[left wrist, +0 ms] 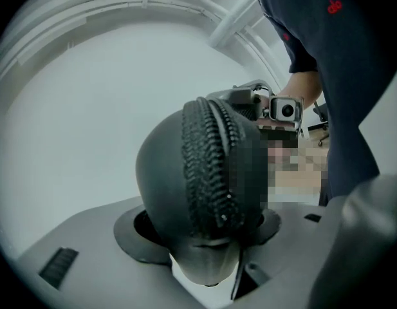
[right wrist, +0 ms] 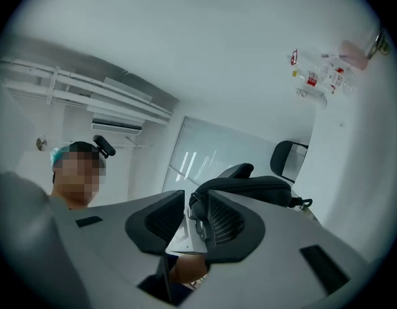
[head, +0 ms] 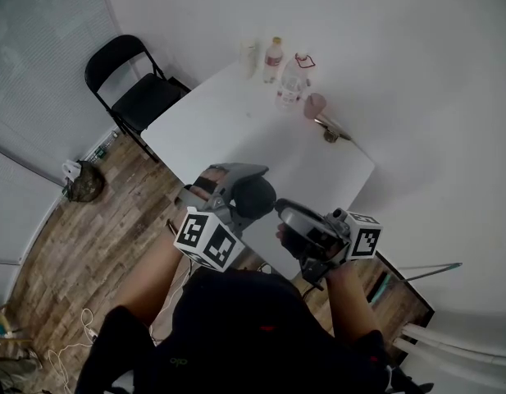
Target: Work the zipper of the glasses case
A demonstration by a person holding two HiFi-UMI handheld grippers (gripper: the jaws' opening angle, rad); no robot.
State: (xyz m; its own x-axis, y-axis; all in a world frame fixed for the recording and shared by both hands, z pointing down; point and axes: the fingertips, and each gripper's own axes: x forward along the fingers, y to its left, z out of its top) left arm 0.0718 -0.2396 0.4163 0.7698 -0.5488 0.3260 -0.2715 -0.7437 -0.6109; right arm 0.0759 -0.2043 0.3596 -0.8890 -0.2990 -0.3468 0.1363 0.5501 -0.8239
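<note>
Glasses case (left wrist: 169, 172) held, zipper (left wrist: 211, 166) not gripped
Left claw (left wrist: 204, 230) grasps the case; right claw (right wrist: 188, 221), released, should next pinch the zipper.

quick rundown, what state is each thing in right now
left gripper: shut on the glasses case
glasses case: held in the air, zipper looks zipped shut where visible
right gripper: open, nothing gripped
folding chair: unfolded, standing
bottles: upright on the table
</note>
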